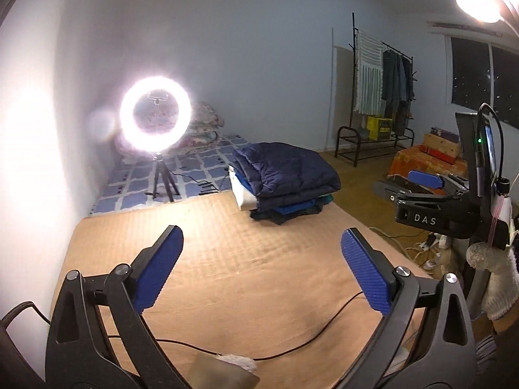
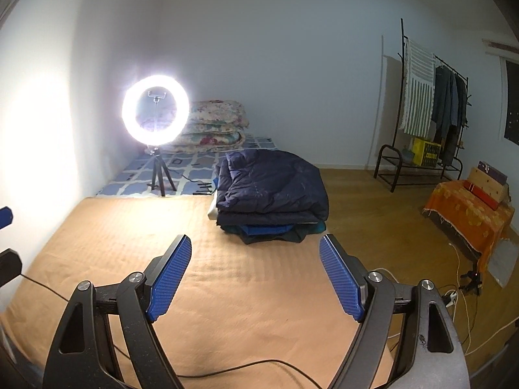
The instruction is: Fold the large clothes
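Both grippers, the left gripper (image 1: 261, 249) and the right gripper (image 2: 255, 256), hang with fingers spread wide, holding nothing, above the tan blanket (image 2: 129, 243), where the black cable (image 1: 292, 350) could trip them, while the stack of folded clothes (image 2: 271, 194) at the far edge hides its lower pieces.

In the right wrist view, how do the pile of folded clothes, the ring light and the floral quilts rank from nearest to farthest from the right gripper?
From the right gripper, both fingers spread open:
1. Pile of folded clothes, straight ahead on the tan blanket.
2. Ring light, ahead to the left, on its tripod just past the blanket's far edge.
3. Floral quilts, behind the light, against the back wall.
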Action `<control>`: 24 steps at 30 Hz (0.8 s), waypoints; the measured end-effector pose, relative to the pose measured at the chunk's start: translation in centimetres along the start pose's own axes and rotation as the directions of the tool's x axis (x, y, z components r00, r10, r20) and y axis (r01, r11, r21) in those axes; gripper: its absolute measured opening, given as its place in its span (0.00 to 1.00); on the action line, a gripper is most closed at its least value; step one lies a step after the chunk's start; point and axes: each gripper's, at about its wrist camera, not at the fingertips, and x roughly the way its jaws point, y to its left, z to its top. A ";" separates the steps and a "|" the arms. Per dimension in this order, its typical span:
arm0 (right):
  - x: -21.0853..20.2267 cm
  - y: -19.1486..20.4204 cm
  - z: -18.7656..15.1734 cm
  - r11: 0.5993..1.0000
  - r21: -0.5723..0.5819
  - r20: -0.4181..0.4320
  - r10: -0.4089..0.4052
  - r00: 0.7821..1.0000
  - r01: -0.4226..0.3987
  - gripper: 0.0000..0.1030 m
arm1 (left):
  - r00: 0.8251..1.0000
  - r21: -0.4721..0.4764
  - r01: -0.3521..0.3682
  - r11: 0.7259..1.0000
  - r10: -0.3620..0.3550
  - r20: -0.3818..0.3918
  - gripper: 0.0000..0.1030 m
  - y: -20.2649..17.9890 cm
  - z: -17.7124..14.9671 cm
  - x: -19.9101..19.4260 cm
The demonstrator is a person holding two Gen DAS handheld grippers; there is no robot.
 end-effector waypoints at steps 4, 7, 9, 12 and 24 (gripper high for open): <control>0.4 0.2 -0.7 1.000 -0.002 -0.008 -0.005 1.000 0.005 0.79 | 1.000 0.004 -0.021 1.000 0.021 -0.009 1.00 0.3 -0.9 0.3; 0.4 0.4 -1.1 1.000 -0.002 -0.005 -0.003 1.000 0.003 0.79 | 0.999 0.000 -0.038 0.999 0.038 -0.022 1.00 0.5 -1.7 0.4; 0.3 0.7 -1.4 1.000 -0.008 0.000 -0.013 1.000 0.013 0.79 | 0.999 0.012 -0.049 0.999 0.049 -0.022 1.00 0.6 -2.2 0.4; 0.2 1.1 -1.9 1.000 -0.015 -0.004 -0.011 1.000 0.011 0.79 | 0.998 0.024 -0.055 0.998 0.055 -0.031 1.00 0.6 -2.9 0.2; -0.2 2.0 -2.5 0.999 -0.028 0.002 -0.021 1.000 0.021 0.79 | 0.997 -0.003 -0.054 0.999 0.054 -0.046 1.00 1.5 -3.8 -0.3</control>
